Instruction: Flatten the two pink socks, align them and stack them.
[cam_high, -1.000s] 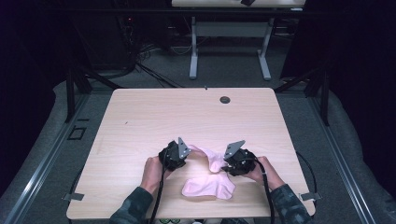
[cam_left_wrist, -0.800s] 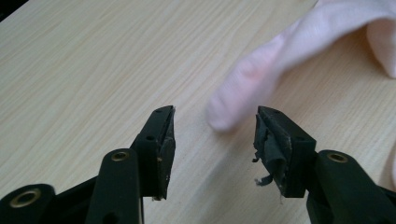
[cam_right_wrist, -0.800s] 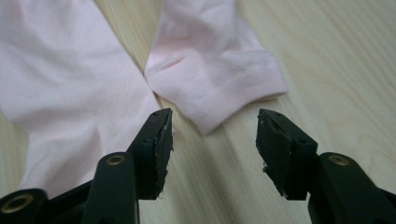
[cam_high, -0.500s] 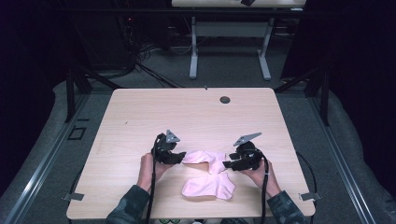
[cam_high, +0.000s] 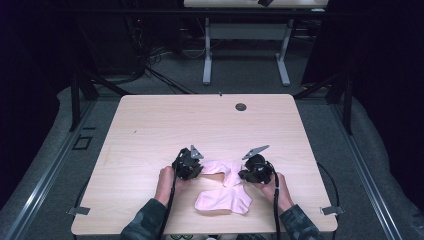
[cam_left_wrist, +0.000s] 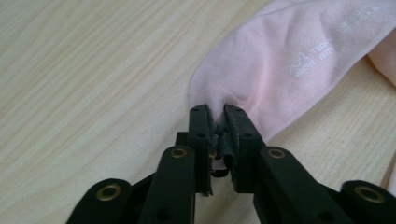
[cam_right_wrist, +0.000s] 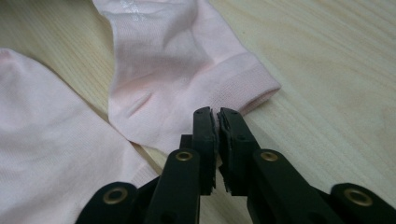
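Note:
Two pale pink socks lie near the table's front edge. The upper sock (cam_high: 220, 167) stretches between my two grippers, and the lower sock (cam_high: 222, 200) lies flat in front of it. My left gripper (cam_high: 200, 169) has just been closing and is shut on the upper sock's toe end (cam_left_wrist: 280, 60); its jaws (cam_left_wrist: 215, 109) pinch a fold of pink fabric. My right gripper (cam_high: 241, 176) has also just been closing. It (cam_right_wrist: 215, 112) is shut on the same sock's edge (cam_right_wrist: 173, 70) beside the ribbed cuff. The lower sock (cam_right_wrist: 46, 140) lies to its left.
The light wooden table (cam_high: 200, 120) has a dark round cable grommet (cam_high: 241, 106) near its far edge. Cables trail from both grippers over the front edge. A second table's white legs (cam_high: 207, 55) stand on the floor beyond.
The grippers moved apart from over the sock's middle to its two ends, then sank onto it. Both sets of jaws closed on the fabric.

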